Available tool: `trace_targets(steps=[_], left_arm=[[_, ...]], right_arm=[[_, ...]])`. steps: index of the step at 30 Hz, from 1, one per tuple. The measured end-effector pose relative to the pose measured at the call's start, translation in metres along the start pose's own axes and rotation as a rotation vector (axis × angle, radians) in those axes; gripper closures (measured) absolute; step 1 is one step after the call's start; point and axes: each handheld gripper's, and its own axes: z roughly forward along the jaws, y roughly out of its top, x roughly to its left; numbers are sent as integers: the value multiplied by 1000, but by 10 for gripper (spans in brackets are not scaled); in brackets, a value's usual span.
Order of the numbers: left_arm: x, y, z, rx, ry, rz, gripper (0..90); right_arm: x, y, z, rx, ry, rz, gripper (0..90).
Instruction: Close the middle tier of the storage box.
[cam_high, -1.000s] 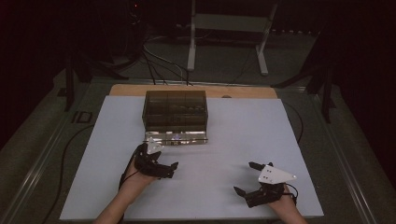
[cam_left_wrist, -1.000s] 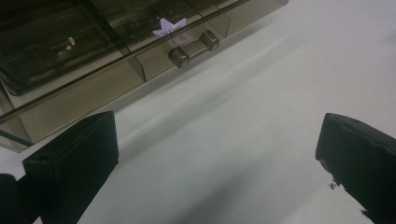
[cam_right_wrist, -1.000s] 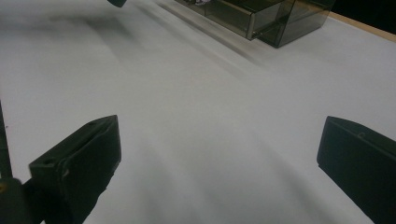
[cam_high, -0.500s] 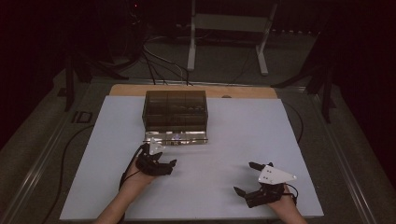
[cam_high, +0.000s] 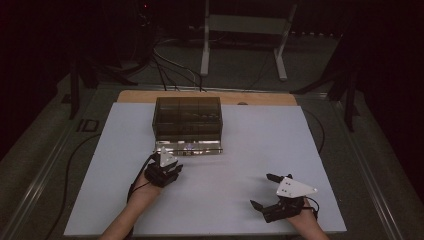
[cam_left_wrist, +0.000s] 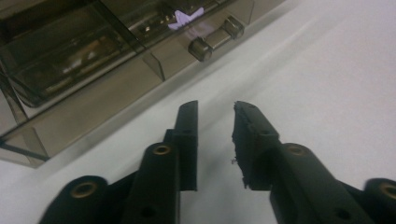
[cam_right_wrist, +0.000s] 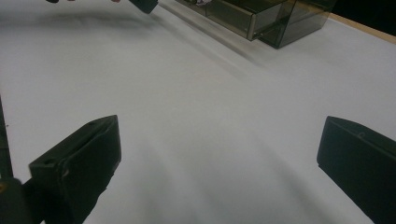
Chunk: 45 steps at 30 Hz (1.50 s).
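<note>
A smoky see-through drawer box (cam_high: 187, 117) stands at the middle of the white table (cam_high: 250, 150), its bottom drawer (cam_high: 190, 148) pulled a little way out. My left gripper (cam_high: 170, 167) sits just in front of that drawer. In the left gripper view its jaws (cam_left_wrist: 215, 116) stand a narrow gap apart with nothing between them, aimed at the drawer's bar handle (cam_left_wrist: 215, 39). My right gripper (cam_high: 261, 190) rests near the front right of the table, wide open and empty (cam_right_wrist: 219, 149). The box (cam_right_wrist: 275, 18) lies far ahead of it.
A wooden strip (cam_high: 135, 96) borders the table's far edge. Cables (cam_high: 170, 65) and a white stand (cam_high: 245, 25) lie on the dark floor behind. Bare white surface spreads between the two grippers and to the right of the box.
My left gripper has turned and edged slightly toward the box's drawer. The right gripper has stayed where it was.
</note>
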Motion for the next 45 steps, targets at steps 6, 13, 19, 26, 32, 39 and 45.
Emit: trace_targets(steps=[6, 13, 19, 26, 32, 39, 45], left_arm=[[5, 2, 0, -12, 6, -16, 843], [7, 5, 1, -19, 12, -15, 900], [8, 9, 5, -17, 15, -3, 900], [10, 11, 9, -29, 3, -5, 900], [11, 14, 10, -38, 6, -17, 900], [12, 15, 13, -35, 0, -21, 900], [12, 18, 14, -44, 2, -22, 900]], right_arm=[[0, 0, 0, 0, 0, 1, 3], [0, 0, 0, 0, -1, 1, 3], [0, 0, 0, -1, -1, 2, 3], [0, 0, 0, -3, 1, 5, 4], [0, 0, 0, -1, 0, 5, 3], [0, 0, 0, -1, 1, 5, 3], [0, 0, 0, -3, 1, 6, 4]])
